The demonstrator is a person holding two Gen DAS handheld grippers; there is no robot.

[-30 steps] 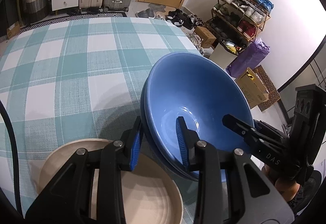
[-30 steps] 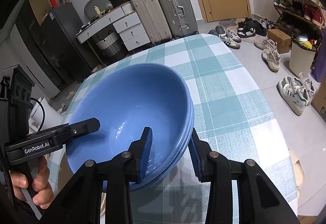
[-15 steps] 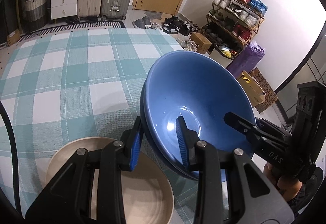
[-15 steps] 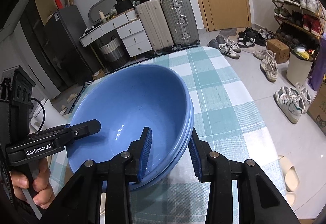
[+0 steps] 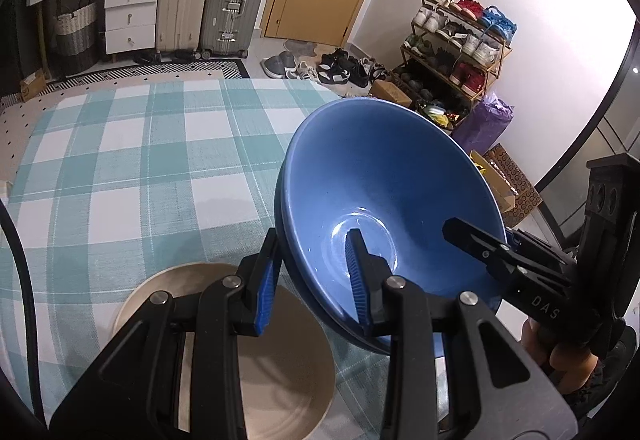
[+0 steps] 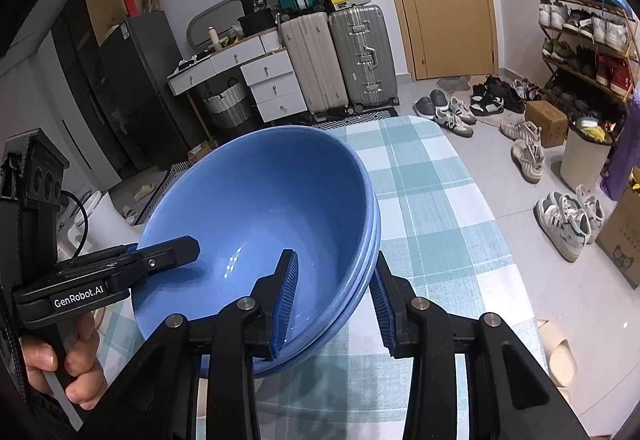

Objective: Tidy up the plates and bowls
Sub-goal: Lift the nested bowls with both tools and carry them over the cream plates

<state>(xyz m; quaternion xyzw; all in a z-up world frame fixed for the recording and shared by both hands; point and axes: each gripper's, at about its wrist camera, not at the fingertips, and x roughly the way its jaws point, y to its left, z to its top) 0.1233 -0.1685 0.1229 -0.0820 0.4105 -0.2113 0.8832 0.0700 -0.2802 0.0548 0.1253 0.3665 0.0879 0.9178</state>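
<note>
Table (image 5: 120, 168) before me: teal-and-white checked cloth over the whole top. Resting directly on it, one cream plate (image 5: 280, 392) at my near edge.

Both grippers are chunky black plastic with 2 ribbed blue pads (image 5: 266, 280), silver screws, and white "GenRobot.AI" lettering (image 6: 79, 297).

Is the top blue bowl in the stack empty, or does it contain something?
Empty. The top blue bowl shows only its bare, glossy inside down to the bottom; the left gripper and the right gripper clamp opposite rims.
</note>
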